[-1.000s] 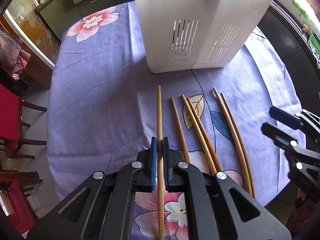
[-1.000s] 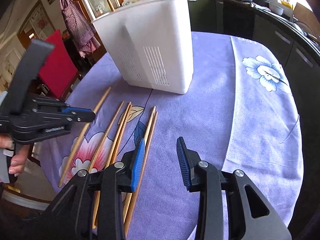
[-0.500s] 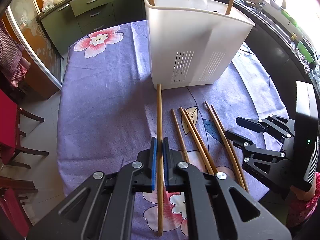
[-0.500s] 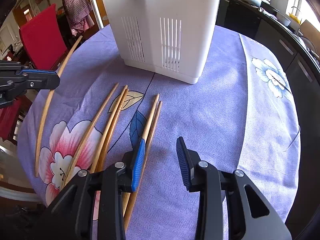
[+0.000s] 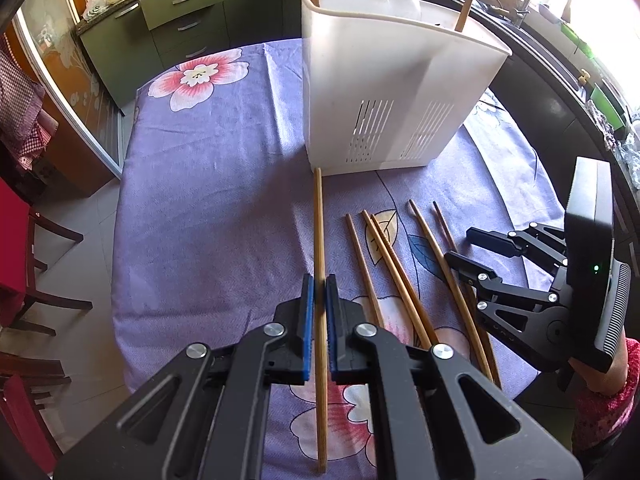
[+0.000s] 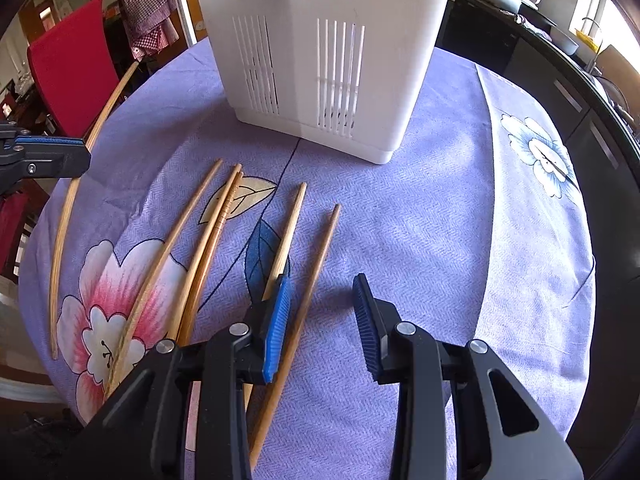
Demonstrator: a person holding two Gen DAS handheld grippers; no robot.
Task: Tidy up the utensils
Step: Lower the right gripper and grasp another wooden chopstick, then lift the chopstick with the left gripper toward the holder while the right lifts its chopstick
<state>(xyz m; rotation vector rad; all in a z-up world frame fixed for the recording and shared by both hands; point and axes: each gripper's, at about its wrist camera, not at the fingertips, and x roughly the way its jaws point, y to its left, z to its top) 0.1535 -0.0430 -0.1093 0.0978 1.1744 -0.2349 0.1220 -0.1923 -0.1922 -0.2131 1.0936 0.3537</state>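
My left gripper [image 5: 319, 284] is shut on a long wooden chopstick [image 5: 319, 224] and holds it above the table, tip toward the white slotted utensil holder [image 5: 384, 92]. The same chopstick [image 6: 86, 152] shows at the left of the right wrist view. Several more chopsticks [image 6: 216, 236] lie side by side on the purple flowered tablecloth [image 6: 440, 220]. My right gripper [image 6: 322, 304] is open and low over the rightmost chopstick [image 6: 308, 280], which lies just inside its left finger. Two chopsticks stand in the holder [image 6: 320, 48].
A red chair [image 6: 68, 64] stands beyond the table's left edge. Dark kitchen counters [image 5: 560, 80] run behind and to the right of the table. The table's near edge lies just under both grippers.
My left gripper has risen with its chopstick, so the holder's rim now shows. My right gripper has moved down and forward over the rightmost chopsticks, staying open.
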